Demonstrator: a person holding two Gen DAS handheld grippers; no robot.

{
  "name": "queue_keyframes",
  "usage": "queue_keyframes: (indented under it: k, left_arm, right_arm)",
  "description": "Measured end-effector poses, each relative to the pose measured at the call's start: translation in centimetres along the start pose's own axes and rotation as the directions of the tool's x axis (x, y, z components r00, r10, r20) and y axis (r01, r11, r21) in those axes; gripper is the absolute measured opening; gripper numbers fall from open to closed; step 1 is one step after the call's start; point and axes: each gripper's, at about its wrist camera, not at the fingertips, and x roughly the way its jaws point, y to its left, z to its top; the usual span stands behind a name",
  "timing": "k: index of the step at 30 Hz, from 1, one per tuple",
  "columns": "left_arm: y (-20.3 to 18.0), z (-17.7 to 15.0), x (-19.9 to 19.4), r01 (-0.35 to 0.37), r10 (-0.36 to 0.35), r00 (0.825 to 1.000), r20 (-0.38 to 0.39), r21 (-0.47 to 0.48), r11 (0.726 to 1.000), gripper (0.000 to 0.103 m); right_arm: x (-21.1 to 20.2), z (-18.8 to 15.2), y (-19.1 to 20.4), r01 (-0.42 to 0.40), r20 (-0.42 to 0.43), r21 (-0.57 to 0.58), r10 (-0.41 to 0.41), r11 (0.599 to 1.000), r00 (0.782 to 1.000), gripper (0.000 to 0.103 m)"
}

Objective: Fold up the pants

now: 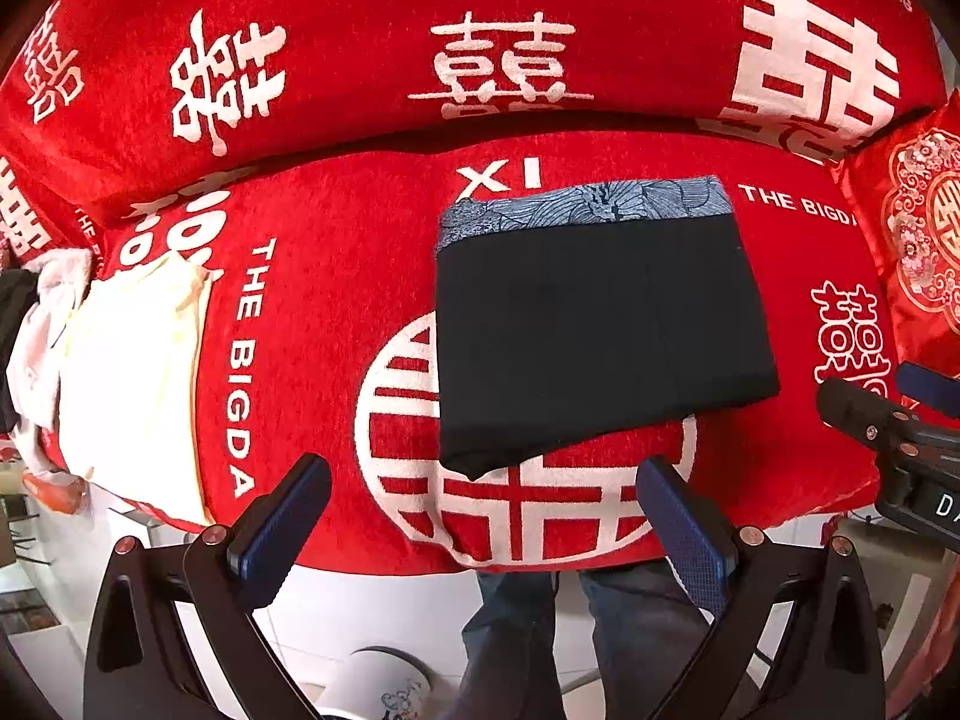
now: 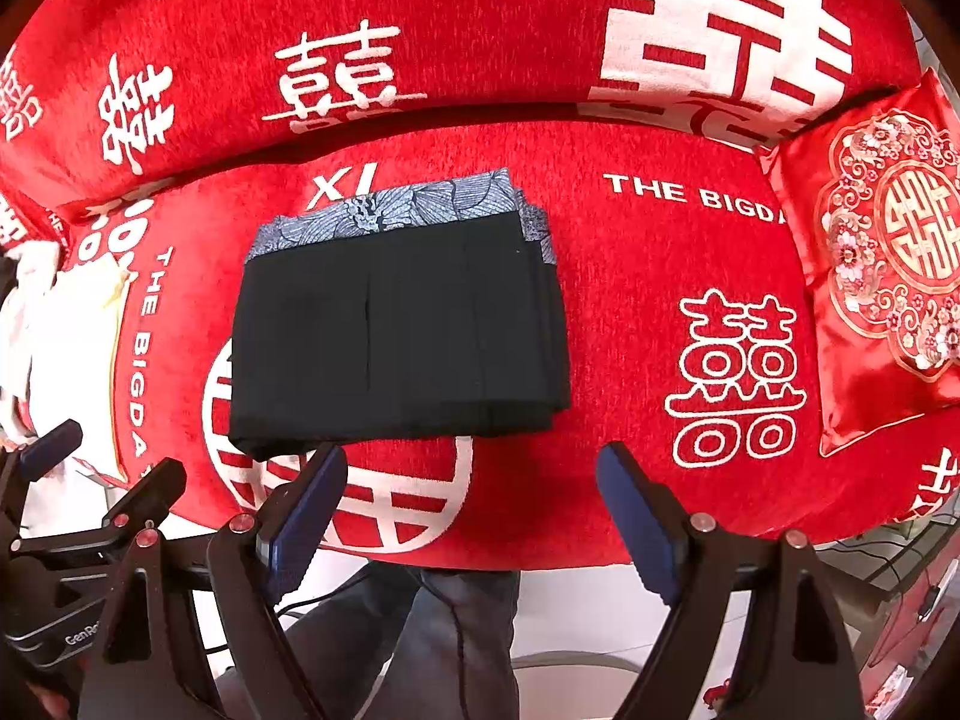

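Left wrist view: red sofa cover [image 1: 336, 300] with white characters over pale floor. Black pants [image 1: 600, 336] lie folded on the seat — patterned blue waistband at back. Left gripper [image 1: 483, 516] and right gripper [image 2: 471, 501] gape empty.

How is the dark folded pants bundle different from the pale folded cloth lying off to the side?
The pants are black with a blue patterned waistband; the pale cloth is plain cream. The pants sit mid-cushion over the round white emblem; the pale cloth lies at the cushion's left edge. Both lie folded flat on the red sofa cover, untouched by either claw.
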Motion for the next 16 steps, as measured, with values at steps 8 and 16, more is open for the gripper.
queue_keyframes:
  k: [8,16]
  left_arm:
    - [-0.2,0.1,0.2,0.001,-0.001,1.000,-0.003,0.008,1.000,0.102]
    - [-0.5,0.4,0.4,-0.001,0.000,1.000,0.015,0.038,0.999,0.102]
  right_arm:
    - [0.5,0.1,-0.1,-0.001,-0.008,-0.004,0.001,1.000,1.000,0.088]
    - [1.0,0.4,-0.2,-0.003,-0.021,-0.007,0.003,1.000,1.000,0.088]
